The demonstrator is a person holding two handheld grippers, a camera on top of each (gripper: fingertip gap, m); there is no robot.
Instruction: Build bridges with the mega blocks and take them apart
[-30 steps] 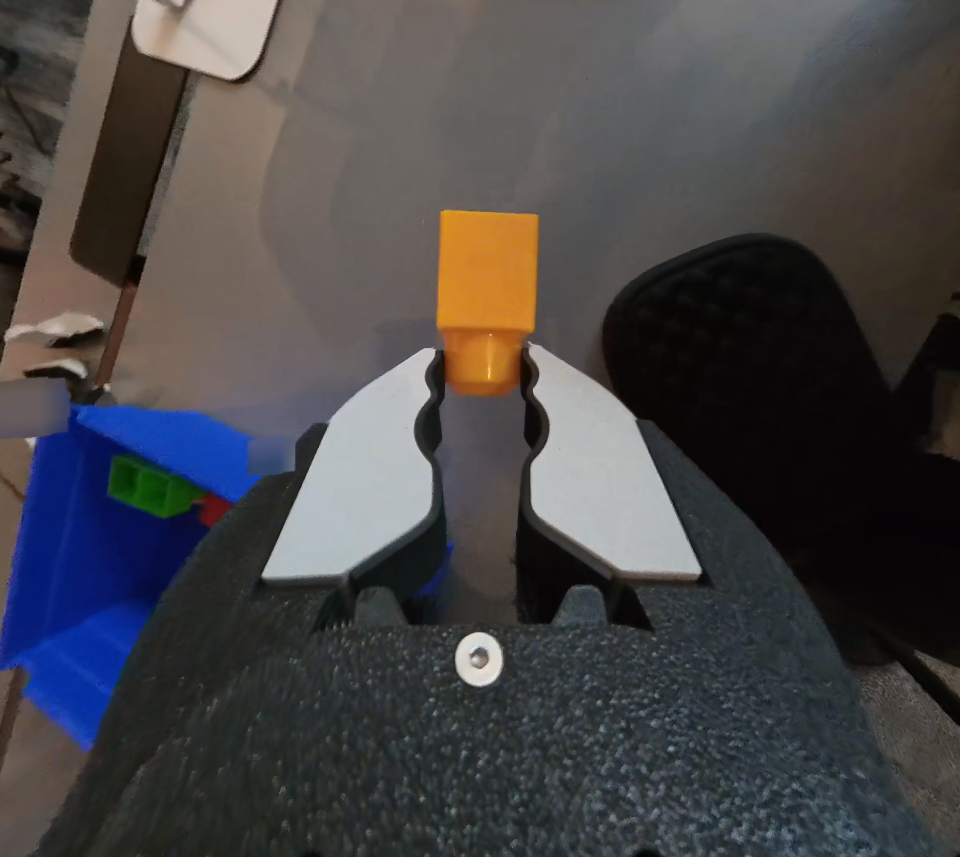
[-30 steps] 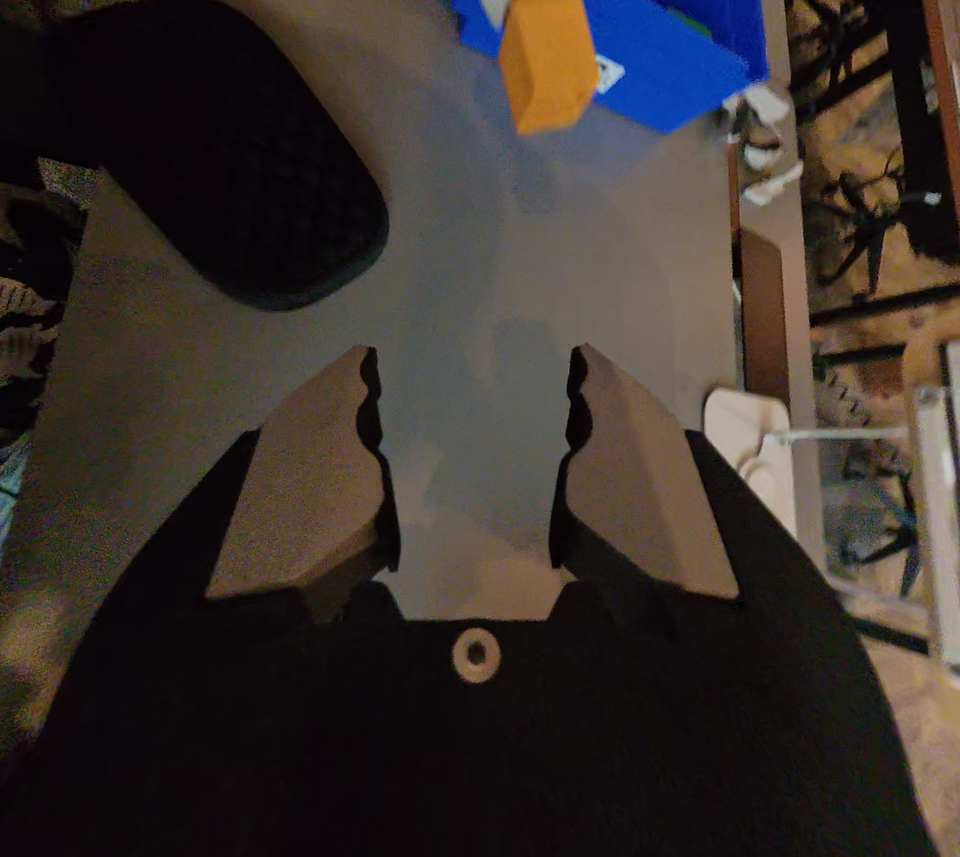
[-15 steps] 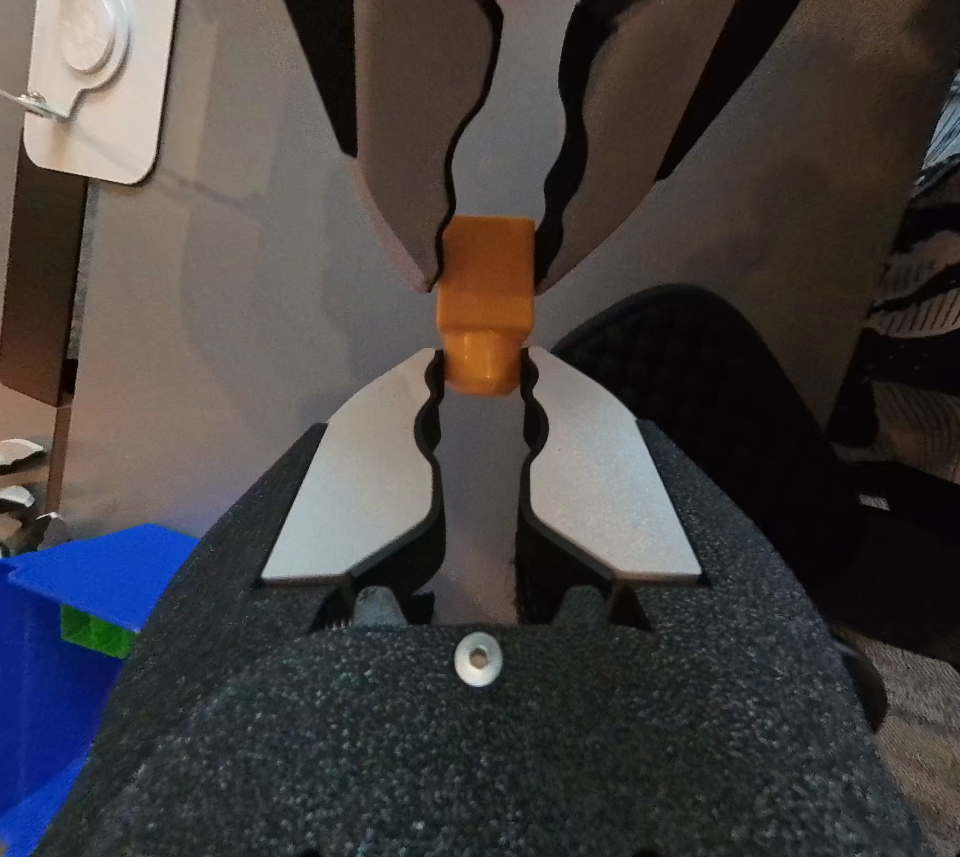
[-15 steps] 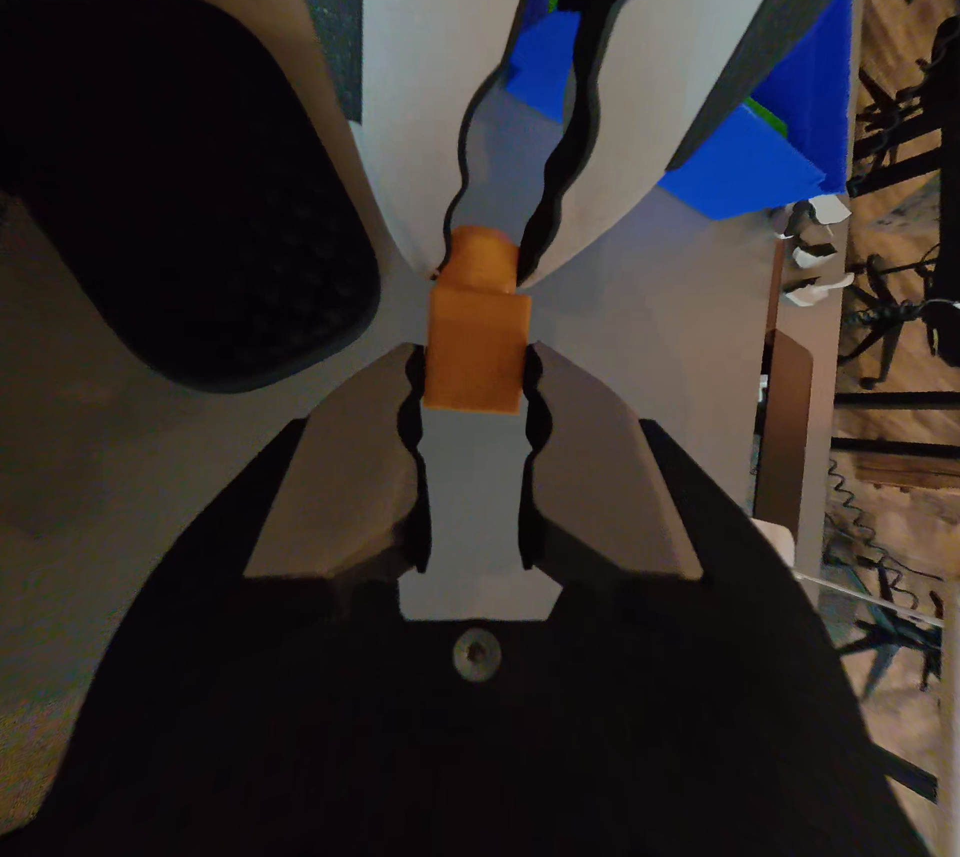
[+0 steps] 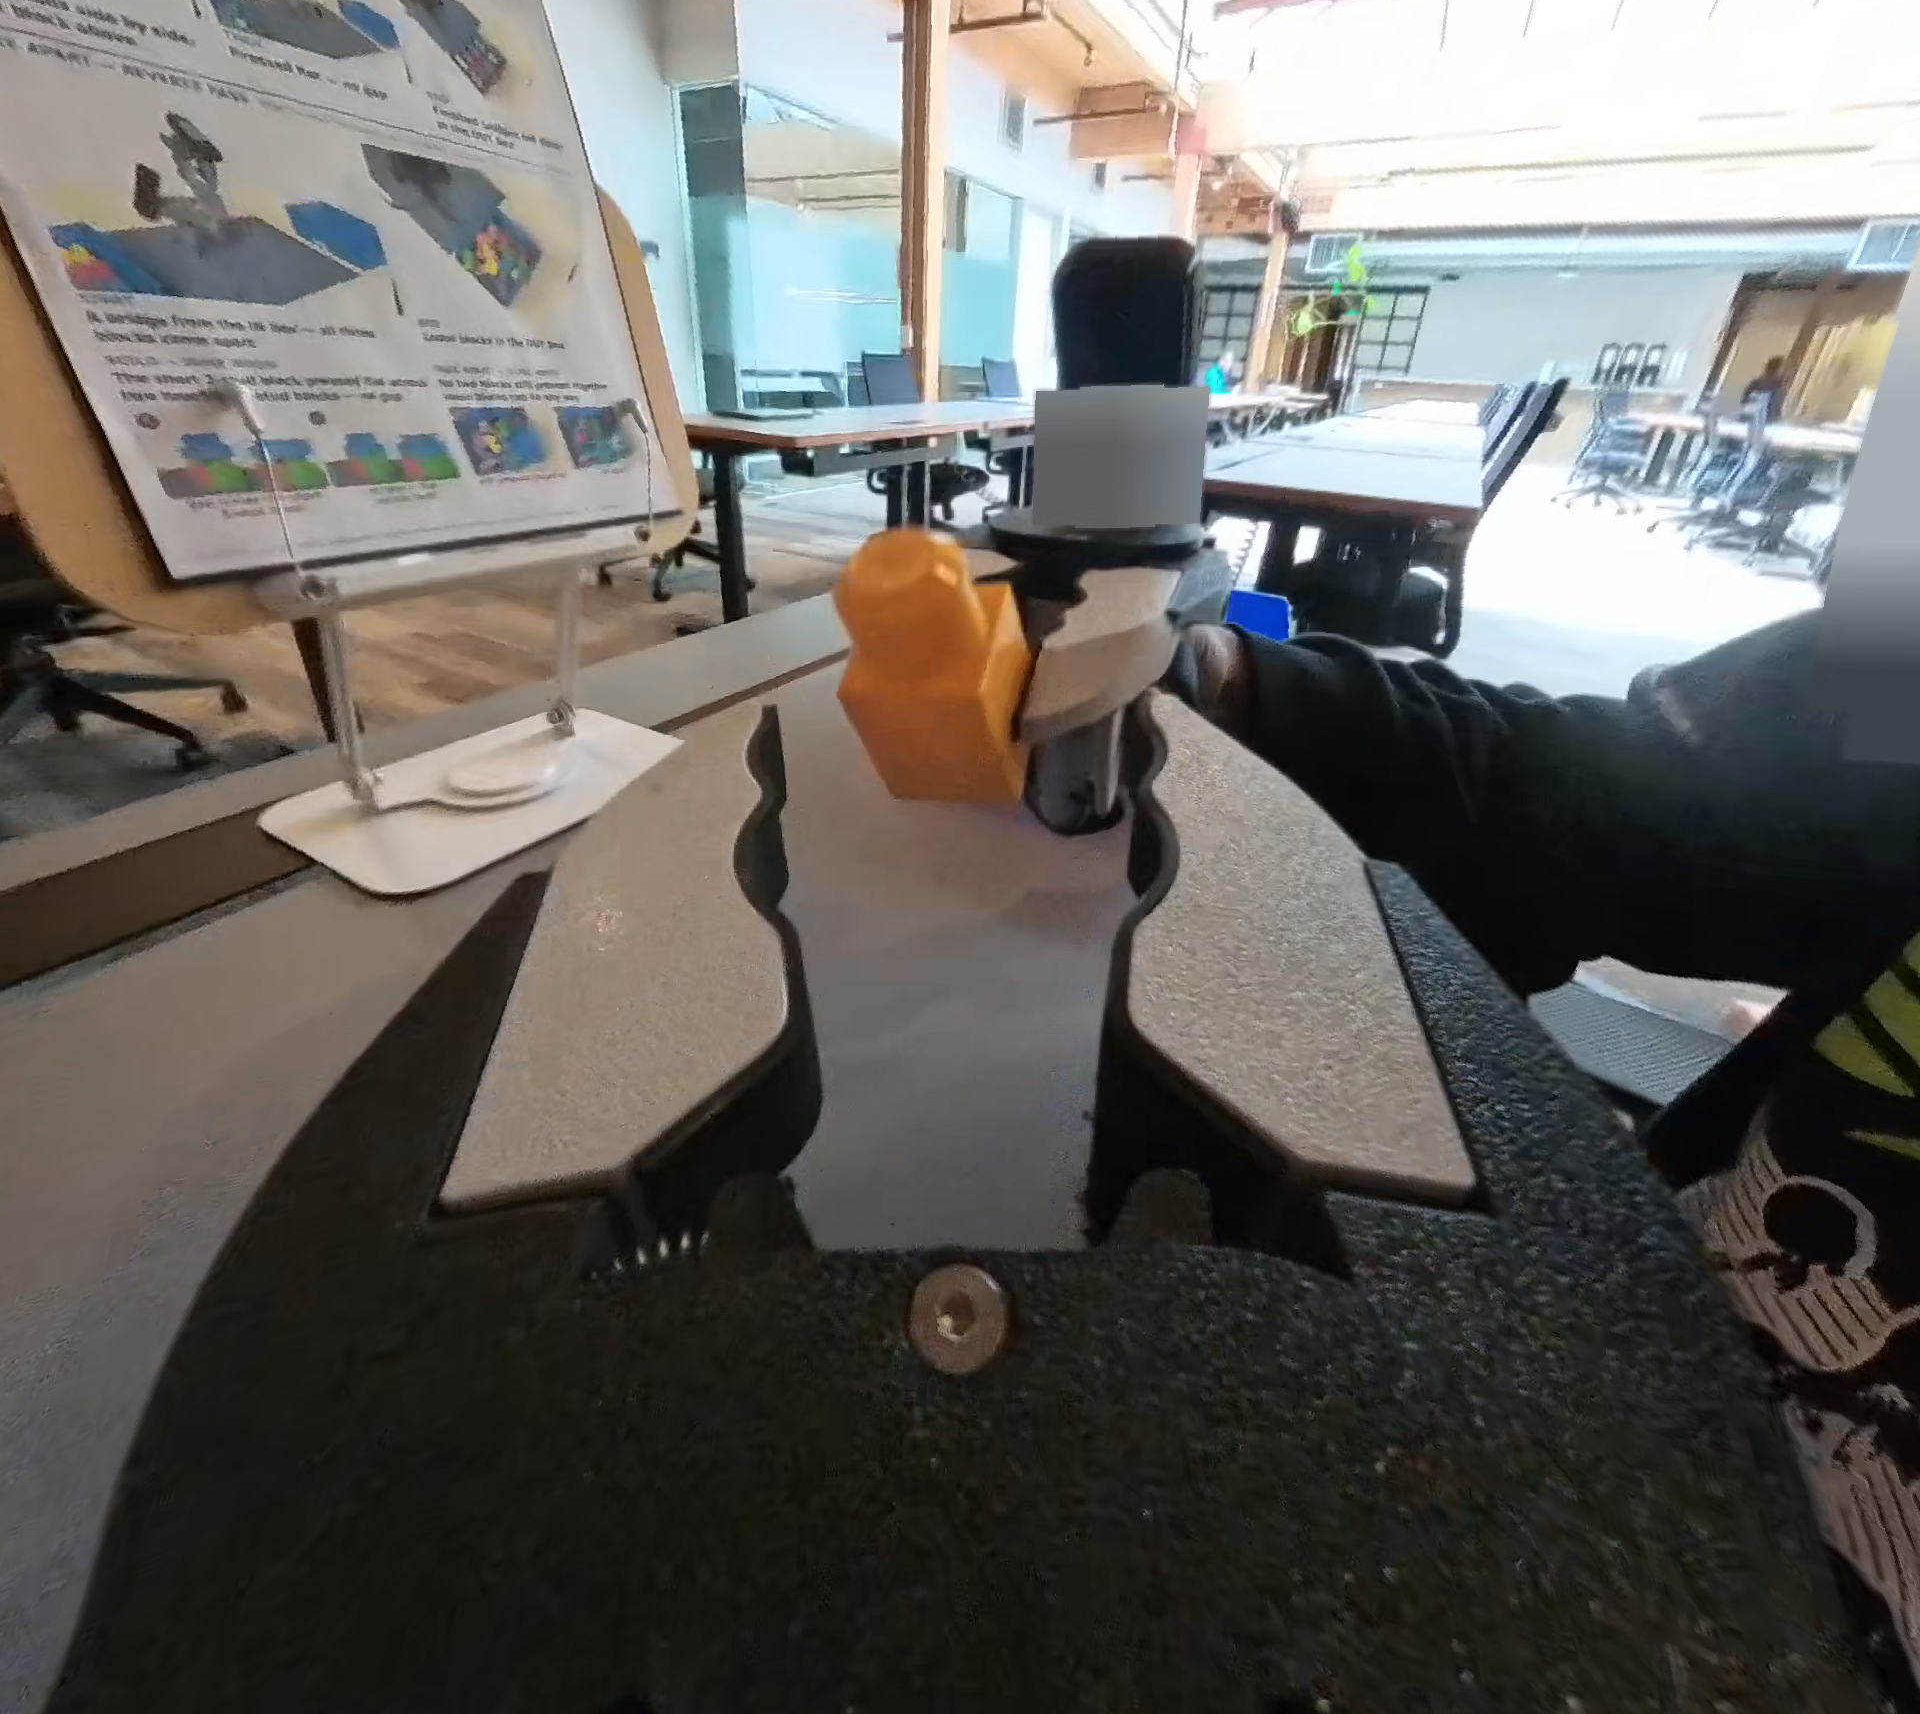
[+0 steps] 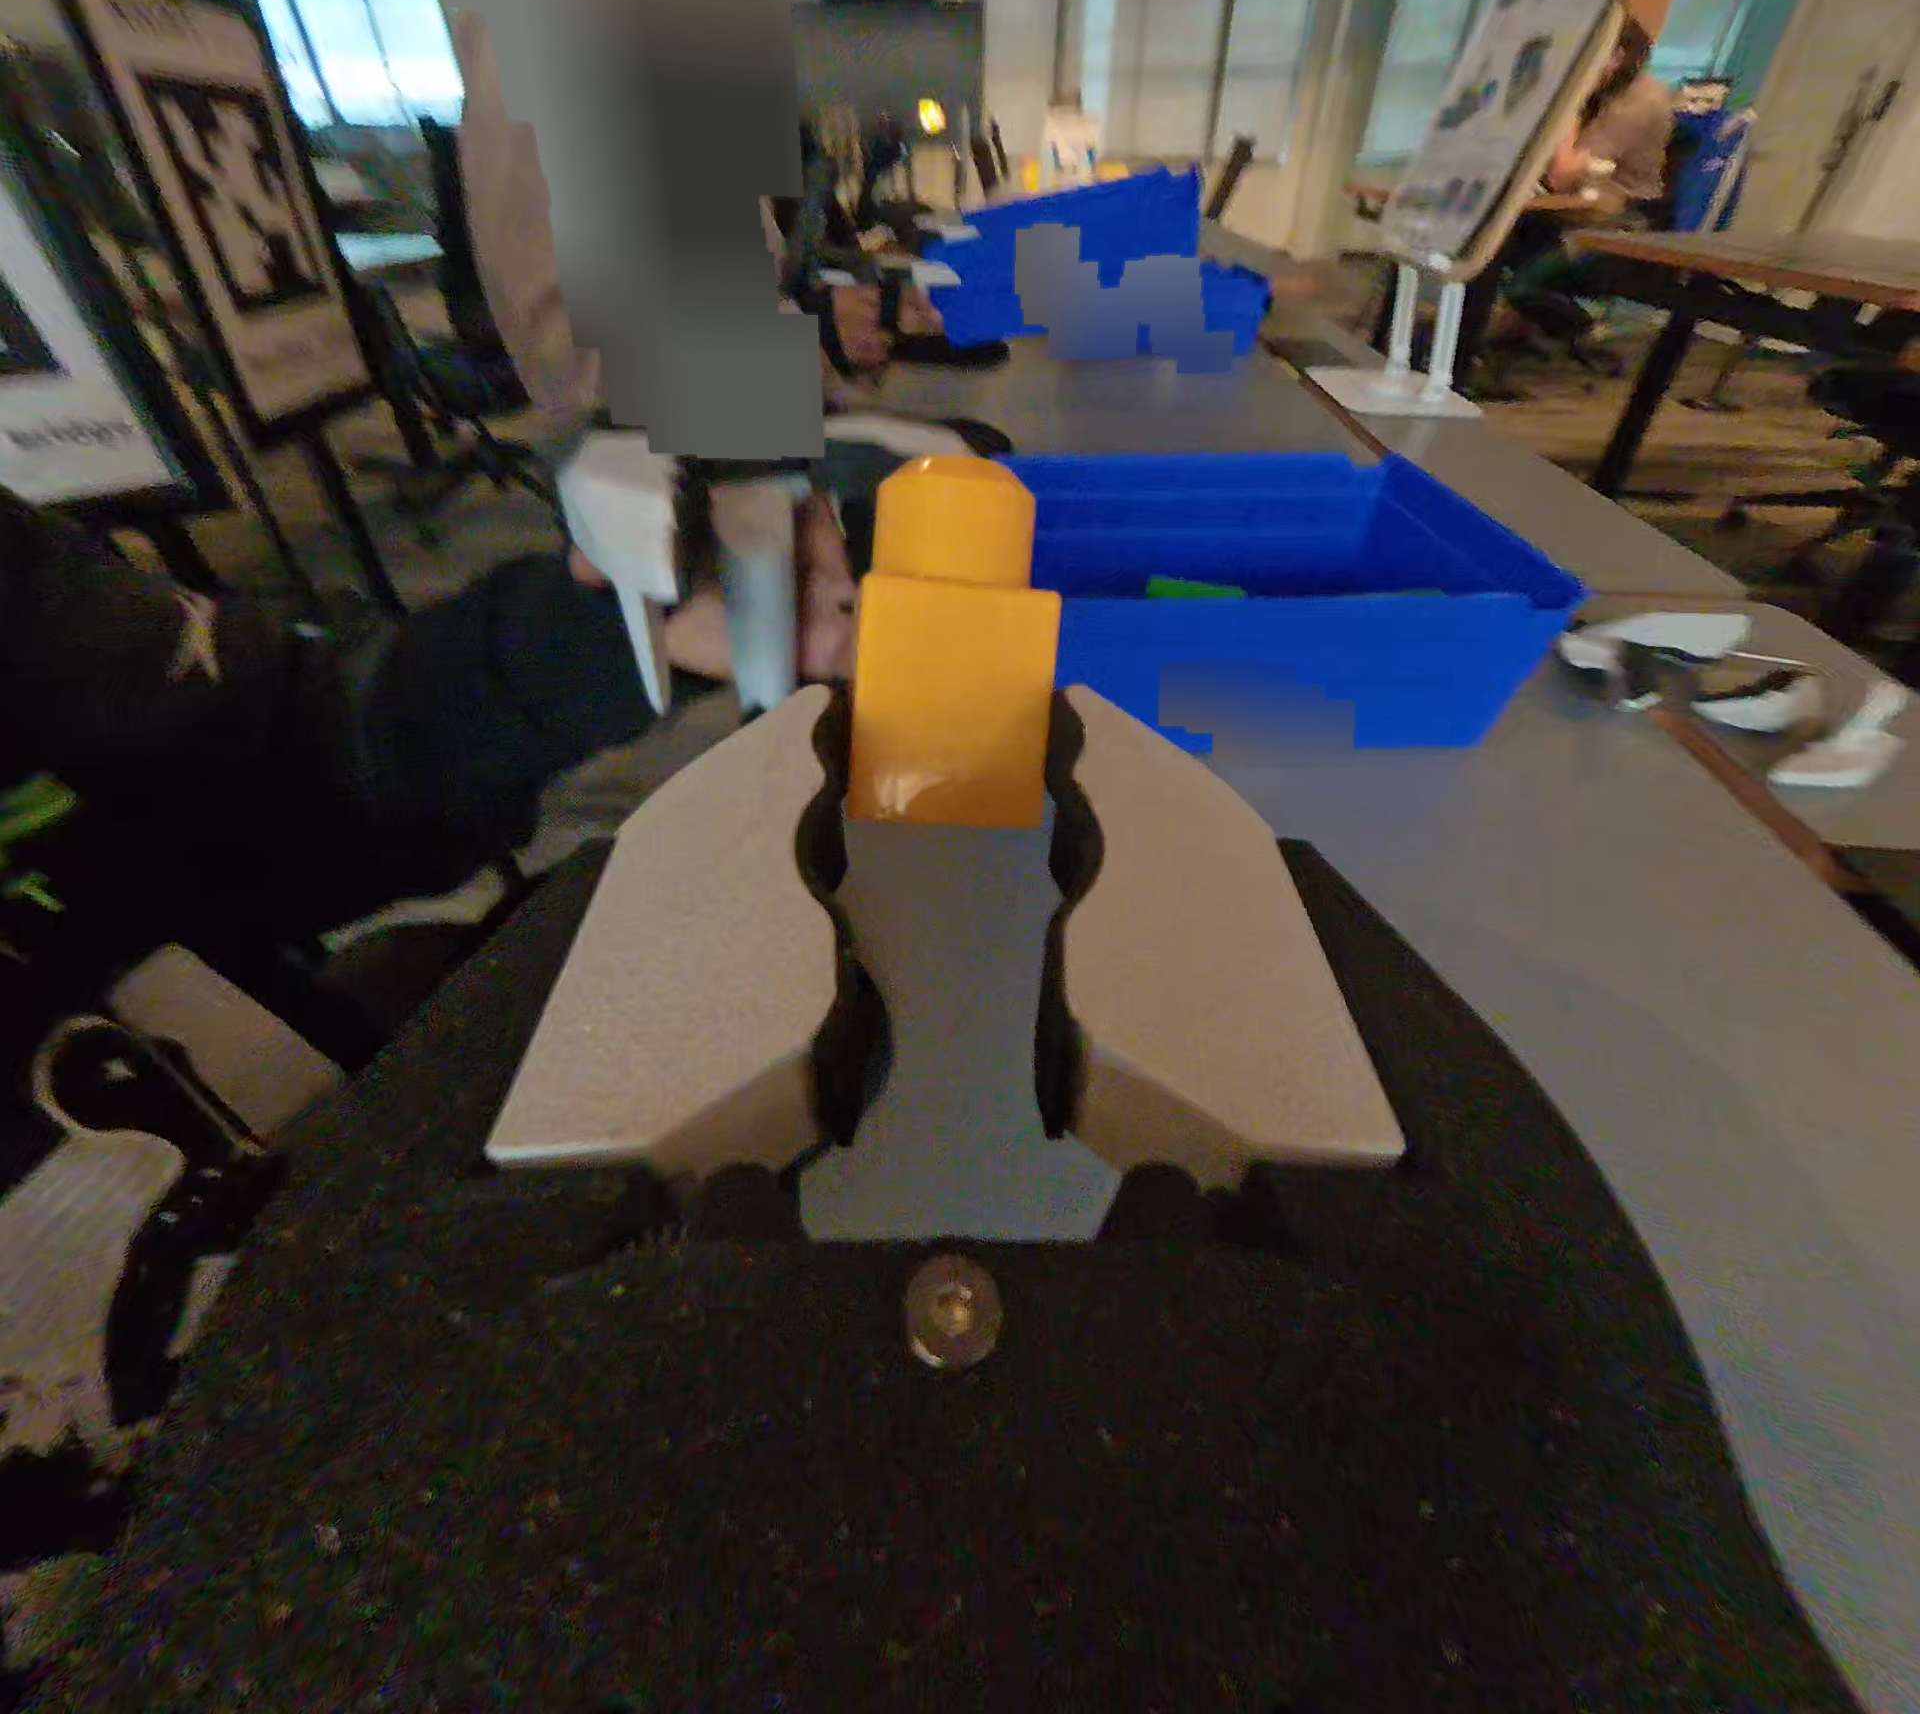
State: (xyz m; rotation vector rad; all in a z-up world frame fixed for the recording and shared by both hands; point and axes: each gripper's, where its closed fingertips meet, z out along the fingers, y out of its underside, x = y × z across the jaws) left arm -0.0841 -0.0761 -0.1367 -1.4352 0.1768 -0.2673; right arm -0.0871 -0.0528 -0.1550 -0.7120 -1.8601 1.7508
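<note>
One orange block point(image 6: 948, 693) is clenched in our right tool point(image 6: 948, 729), our left tool point(image 5: 951, 791) is released, and no bridge shows on the desk point(image 6: 1558, 989) yet.

Left wrist view: low over the grey table point(image 5: 208, 1093), facing a document stand point(image 5: 457, 781) at the far edge and open office beyond. Right wrist view: equally low, facing along the table toward a blue bin point(image 6: 1299, 625). Shared: the orange block point(image 5: 935, 688) point(image 6: 951, 688), close in both.

One orange block point(image 6: 951, 698), two blue bins point(image 6: 1299, 636) (one farther back), one green block point(image 6: 1195, 589).
</note>
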